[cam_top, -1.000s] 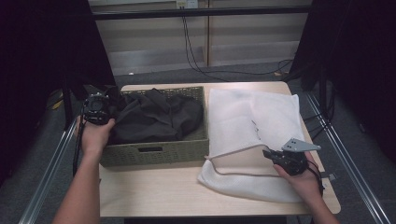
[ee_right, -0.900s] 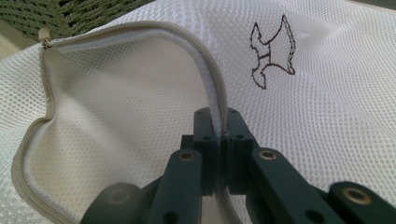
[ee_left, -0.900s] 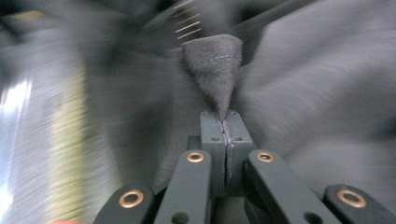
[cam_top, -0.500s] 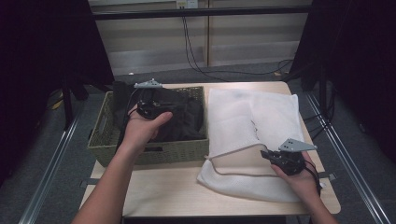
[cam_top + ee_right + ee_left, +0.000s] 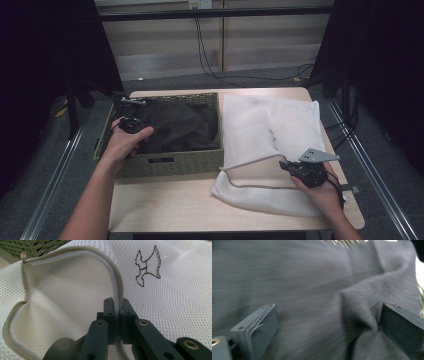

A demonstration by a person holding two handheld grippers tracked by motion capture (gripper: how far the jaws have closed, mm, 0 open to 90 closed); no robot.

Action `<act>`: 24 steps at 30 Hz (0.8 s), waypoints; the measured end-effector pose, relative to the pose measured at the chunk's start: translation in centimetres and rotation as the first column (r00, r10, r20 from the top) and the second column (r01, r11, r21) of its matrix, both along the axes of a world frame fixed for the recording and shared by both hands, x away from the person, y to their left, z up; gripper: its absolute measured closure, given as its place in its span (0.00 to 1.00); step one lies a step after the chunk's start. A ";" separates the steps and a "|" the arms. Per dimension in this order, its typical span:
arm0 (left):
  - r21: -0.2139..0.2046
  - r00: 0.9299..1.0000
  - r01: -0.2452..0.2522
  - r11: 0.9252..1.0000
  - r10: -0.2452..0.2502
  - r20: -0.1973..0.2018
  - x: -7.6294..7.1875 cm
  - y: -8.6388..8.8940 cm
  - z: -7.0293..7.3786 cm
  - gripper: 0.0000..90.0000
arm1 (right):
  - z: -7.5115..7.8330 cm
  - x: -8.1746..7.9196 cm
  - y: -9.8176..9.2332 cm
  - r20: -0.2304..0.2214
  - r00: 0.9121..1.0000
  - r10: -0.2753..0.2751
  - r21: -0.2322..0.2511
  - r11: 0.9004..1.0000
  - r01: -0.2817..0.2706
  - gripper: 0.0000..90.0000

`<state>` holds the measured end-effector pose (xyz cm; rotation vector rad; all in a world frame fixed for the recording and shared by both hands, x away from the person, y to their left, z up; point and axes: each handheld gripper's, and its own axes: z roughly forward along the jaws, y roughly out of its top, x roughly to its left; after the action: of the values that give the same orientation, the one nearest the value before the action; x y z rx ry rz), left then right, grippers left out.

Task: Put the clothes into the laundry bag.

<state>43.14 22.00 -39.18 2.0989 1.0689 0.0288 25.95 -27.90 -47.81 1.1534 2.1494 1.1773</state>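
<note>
One rectangular olive-green woven basket (image 5: 170, 162) stands at centre left of the high view on the pale wooden surface (image 5: 165, 205), and one dark grey, crumpled cloth garment (image 5: 180, 127) lies inside it. One white mesh zip-up laundry bag (image 5: 295, 125) lies flat at centre right, just beside the basket. The bag carries one dark outline drawing of a small dog (image 5: 147, 266), upper right in the right gripper view; no lettering can be read anywhere.

There are two grippers. The left gripper (image 5: 327, 322) hangs over the garment at the basket's left end; its jaws have just been opening and stand wide apart, with a fold of the cloth between them but not pinched. The right gripper (image 5: 116, 307) is clenched on the bag's beige zipper edge (image 5: 117, 285), lower right in the high view.
</note>
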 end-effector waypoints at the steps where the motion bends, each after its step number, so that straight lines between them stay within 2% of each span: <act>1: 0.000 1.000 0.000 1.000 0.000 0.000 0.0 0.0 0.0 0.01 | 0.0 0.0 0.0 0.000 1.000 0.000 0.000 1.000 0.000 0.96; 2: 0.010 1.000 0.021 1.000 -0.021 -0.020 0.2 -0.8 -0.2 0.01 | 0.0 0.0 0.0 -0.001 1.000 -0.001 0.001 1.000 0.001 0.96; 3: 0.092 0.999 0.030 0.995 -0.027 -0.042 1.1 -2.1 -0.6 0.00 | 0.0 0.0 0.0 -0.001 1.000 -0.002 0.001 1.000 0.002 0.96; 4: 0.092 0.999 0.030 0.995 -0.027 -0.042 1.1 -2.1 -0.6 0.00 | 0.0 0.0 0.0 -0.001 1.000 -0.002 0.001 1.000 0.002 0.96; 5: 0.134 0.999 -0.005 0.991 0.010 -0.038 1.5 -2.6 -0.9 0.00 | 0.0 0.0 0.1 0.000 1.000 0.000 0.001 1.000 0.000 0.96; 6: 0.206 0.998 -0.035 0.978 0.047 -0.051 2.4 -3.3 -1.5 0.00 | 0.0 0.0 0.1 0.002 1.000 0.003 -0.002 1.000 -0.003 0.96; 7: 0.206 0.998 -0.035 0.978 0.047 -0.051 2.4 -3.3 -1.5 0.00 | -0.1 0.1 0.0 0.003 1.000 0.005 -0.002 1.000 -0.005 0.96; 8: 0.207 0.995 -0.032 0.978 0.050 -0.085 3.3 -3.4 -2.4 0.00 | -0.1 0.0 0.0 0.003 1.000 0.002 -0.002 1.000 -0.002 0.96; 9: 0.207 0.995 -0.032 0.978 0.050 -0.085 3.3 -3.4 -2.4 0.00 | -0.1 0.0 0.0 0.003 1.000 0.002 -0.002 1.000 -0.002 0.96; 10: 0.204 0.990 -0.044 0.978 0.070 -0.123 4.2 -3.2 -3.3 0.00 | -0.1 0.0 -0.1 0.000 1.000 0.006 0.000 1.000 -0.006 0.96; 12: 0.235 0.983 -0.070 0.969 0.107 -0.148 4.8 -2.9 -3.9 0.00 | -0.2 0.0 -0.1 0.000 1.000 0.009 0.004 1.000 -0.009 0.96; 13: 0.235 0.983 -0.070 0.969 0.107 -0.148 4.8 -2.9 -3.9 0.00 | -0.2 0.0 -0.1 0.000 1.000 0.009 0.004 1.000 -0.009 0.96; 14: 0.230 0.978 -0.060 0.971 0.103 -0.180 5.4 -2.5 -4.6 0.00 | -0.2 0.0 -0.2 -0.003 1.000 0.010 0.006 1.000 -0.010 0.96; 15: 0.230 0.978 -0.060 0.971 0.103 -0.180 5.4 -2.5 -4.6 0.00 | -0.2 0.0 -0.2 -0.003 1.000 0.010 0.006 1.000 -0.010 0.96; 16: 0.222 0.975 -0.033 0.974 0.081 -0.209 5.9 -2.1 -5.6 0.00 | -0.3 0.0 -0.2 -0.004 1.000 0.010 0.006 1.000 -0.010 0.96; 17: 0.222 0.975 -0.033 0.974 0.081 -0.209 5.9 -2.1 -5.6 0.00 | -0.3 0.1 -0.2 -0.002 1.000 0.011 0.004 1.000 -0.011 0.96; 18: 0.214 0.970 -0.027 0.977 0.077 -0.229 6.2 -2.0 -6.7 0.00 | -0.2 0.0 -0.1 -0.004 1.000 0.012 0.004 1.000 -0.012 0.96; 20: 0.216 0.971 -0.019 0.976 0.070 -0.227 6.3 -2.2 -7.2 0.00 | -0.2 0.1 -0.1 -0.001 1.000 0.011 0.002 1.000 -0.011 0.96; 21: 0.220 0.969 -0.024 0.975 0.076 -0.234 6.3 -2.3 -7.1 0.00 | -0.2 0.1 -0.2 -0.001 1.000 0.012 0.003 1.000 -0.012 0.96; 24: 0.247 0.971 -0.001 0.969 0.060 -0.232 6.2 -2.7 -7.2 0.00 | -0.3 0.1 -0.1 -0.003 1.000 0.016 0.001 1.000 -0.016 0.96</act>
<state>49.32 19.26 -46.42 2.3526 1.2960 -0.0821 26.08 -28.02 -48.11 1.1412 2.1642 1.1846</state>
